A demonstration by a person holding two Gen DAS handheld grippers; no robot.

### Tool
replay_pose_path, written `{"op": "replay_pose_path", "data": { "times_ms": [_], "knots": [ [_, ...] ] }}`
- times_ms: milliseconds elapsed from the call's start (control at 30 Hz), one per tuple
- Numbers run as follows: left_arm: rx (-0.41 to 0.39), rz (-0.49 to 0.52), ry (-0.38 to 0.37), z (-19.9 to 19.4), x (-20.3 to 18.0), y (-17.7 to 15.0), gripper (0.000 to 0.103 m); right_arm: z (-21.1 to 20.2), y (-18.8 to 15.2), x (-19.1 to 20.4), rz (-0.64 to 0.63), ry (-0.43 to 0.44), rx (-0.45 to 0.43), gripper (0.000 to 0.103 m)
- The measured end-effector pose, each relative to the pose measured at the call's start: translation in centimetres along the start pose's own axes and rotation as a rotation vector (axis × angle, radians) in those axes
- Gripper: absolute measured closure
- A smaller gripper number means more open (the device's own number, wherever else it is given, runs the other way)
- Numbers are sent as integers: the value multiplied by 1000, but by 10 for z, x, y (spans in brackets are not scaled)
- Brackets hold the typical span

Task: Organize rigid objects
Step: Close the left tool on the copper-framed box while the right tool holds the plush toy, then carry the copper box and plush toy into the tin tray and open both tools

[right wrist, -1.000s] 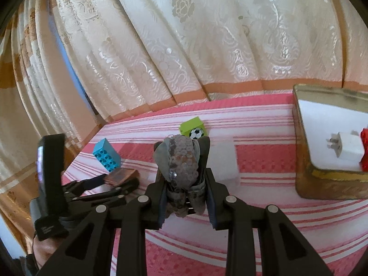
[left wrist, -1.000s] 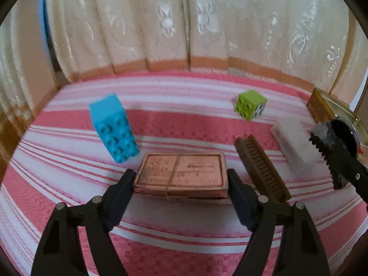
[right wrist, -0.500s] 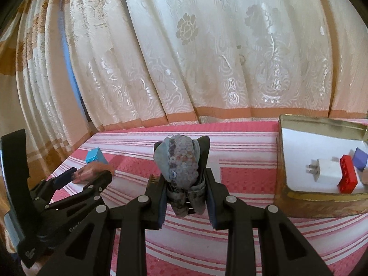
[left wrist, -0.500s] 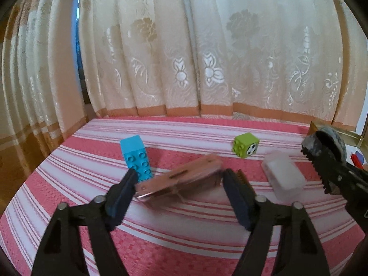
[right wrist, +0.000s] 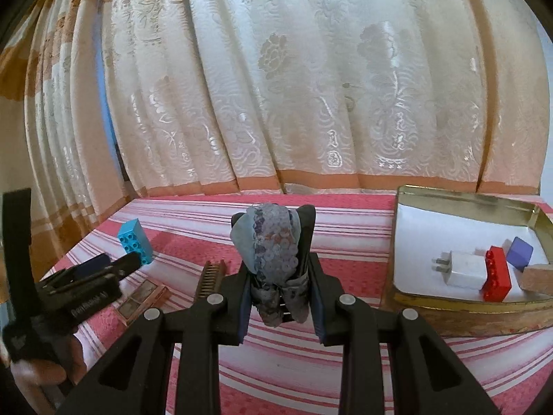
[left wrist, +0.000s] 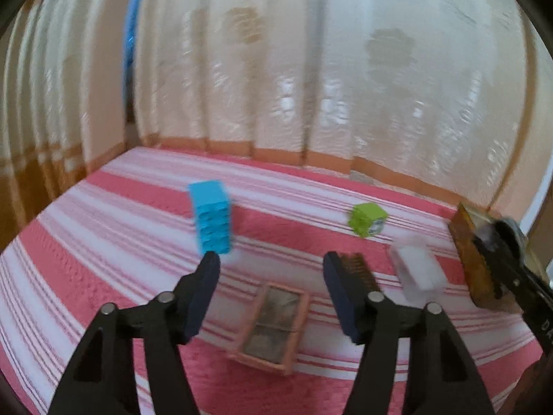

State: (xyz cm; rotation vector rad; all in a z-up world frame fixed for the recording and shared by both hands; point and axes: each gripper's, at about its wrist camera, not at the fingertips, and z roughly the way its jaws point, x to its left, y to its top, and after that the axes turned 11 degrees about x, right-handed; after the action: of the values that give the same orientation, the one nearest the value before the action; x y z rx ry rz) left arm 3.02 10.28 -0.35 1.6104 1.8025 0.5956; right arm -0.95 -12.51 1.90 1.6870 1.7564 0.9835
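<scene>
My left gripper [left wrist: 271, 266] is open and empty above the striped cloth. A flat copper-coloured box [left wrist: 273, 328] tied with string lies on the cloth below it; it also shows in the right wrist view [right wrist: 141, 299]. My right gripper [right wrist: 276, 238] is shut on a grey sequined hair clip [right wrist: 273, 256], held up left of the gold tin [right wrist: 408, 297]. In the left wrist view the right gripper [left wrist: 497, 242] is at the far right. A blue brick [left wrist: 211, 216], green cube [left wrist: 367, 219], brown comb [left wrist: 357, 269] and white block [left wrist: 416, 271] lie on the cloth.
The tin holds a white charger [right wrist: 461, 269], a red brick [right wrist: 496, 278], a purple piece [right wrist: 520, 249] and a tan block [right wrist: 537, 278]. Cream curtains [right wrist: 311, 86] hang close behind the table. The blue brick [right wrist: 134, 242] and comb [right wrist: 211, 276] lie left of my right gripper.
My left gripper opened and let go of the copper box, which now lies on the cloth turned end-on. The right gripper rose slightly with the clip still held.
</scene>
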Motion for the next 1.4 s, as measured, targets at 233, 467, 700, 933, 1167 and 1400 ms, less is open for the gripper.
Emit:
{"op": "replay_pose_path", "data": {
  "times_ms": [233, 467, 700, 933, 1167, 1400],
  "knots": [
    [141, 98, -18, 22, -21, -6, 20, 1, 2, -4, 28, 21, 15, 72],
    [303, 35, 8, 44, -8, -13, 25, 2, 3, -5, 32, 30, 26, 72],
    [288, 53, 18, 42, -10, -17, 56, 2, 2, -4, 26, 37, 28, 72],
    [183, -16, -21, 21, -1, -17, 57, 1, 3, -8, 45, 44, 18, 72],
    [-7, 9, -6, -10, -20, -19, 57, -11, 3, -9, 9, 44, -36, 72],
    [-32, 64, -1, -10, -51, -20, 57, -19, 2, -23, 3, 12, -61, 72]
  ]
}}
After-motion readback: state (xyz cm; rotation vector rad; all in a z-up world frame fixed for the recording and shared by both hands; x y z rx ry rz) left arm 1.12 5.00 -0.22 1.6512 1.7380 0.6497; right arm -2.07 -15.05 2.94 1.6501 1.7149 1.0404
